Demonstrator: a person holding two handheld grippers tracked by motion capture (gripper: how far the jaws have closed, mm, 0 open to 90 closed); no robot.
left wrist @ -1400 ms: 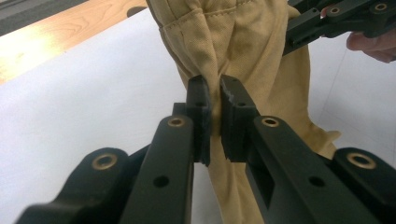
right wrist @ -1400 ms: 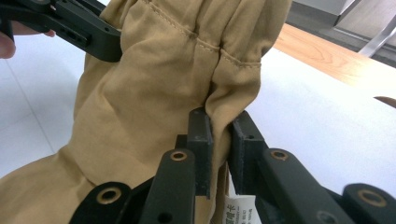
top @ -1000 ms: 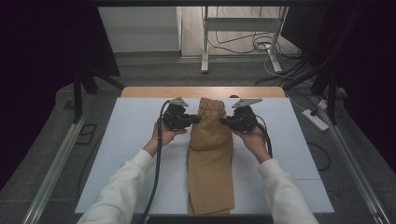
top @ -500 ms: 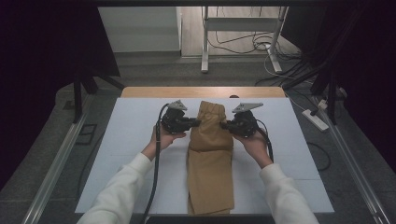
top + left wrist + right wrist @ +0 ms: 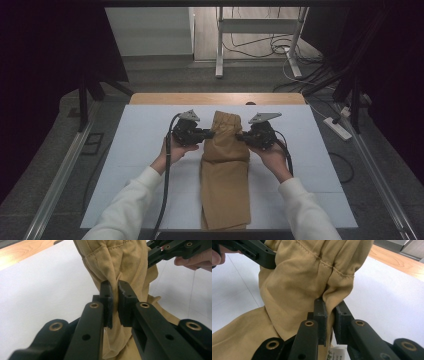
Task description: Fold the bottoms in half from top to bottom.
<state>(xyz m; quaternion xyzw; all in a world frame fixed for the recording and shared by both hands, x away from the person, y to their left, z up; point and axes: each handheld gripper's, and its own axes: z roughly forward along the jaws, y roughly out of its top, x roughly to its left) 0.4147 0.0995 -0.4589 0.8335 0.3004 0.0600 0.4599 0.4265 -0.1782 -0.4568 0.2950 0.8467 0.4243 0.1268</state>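
Observation:
A tan pair of trousers (image 5: 225, 185), folded lengthwise, lies down the middle of the white sheet (image 5: 135, 165). Its far, waistband end is raised off the sheet and held from both sides. My left gripper (image 5: 210, 133) is shut on the left edge of that end, and my right gripper (image 5: 240, 136) is shut on the right edge. In the left gripper view the jaws (image 5: 114, 286) pinch bunched tan cloth (image 5: 117, 260), with the other gripper (image 5: 162, 252) beyond. In the right gripper view the jaws (image 5: 329, 305) clamp a gathered fold of trousers (image 5: 299, 277); a white label (image 5: 335, 352) hangs below.
The sheet covers a wooden table whose far edge (image 5: 165, 98) shows. Beyond it stand metal frame legs (image 5: 219, 45) and loose cables on the floor. A white power strip (image 5: 339, 128) lies on the floor at the right. Metal rails (image 5: 60, 175) run along both sides of the table.
Both grippers have drawn a little toward the person, carrying the raised waistband end with them. The grips have not changed.

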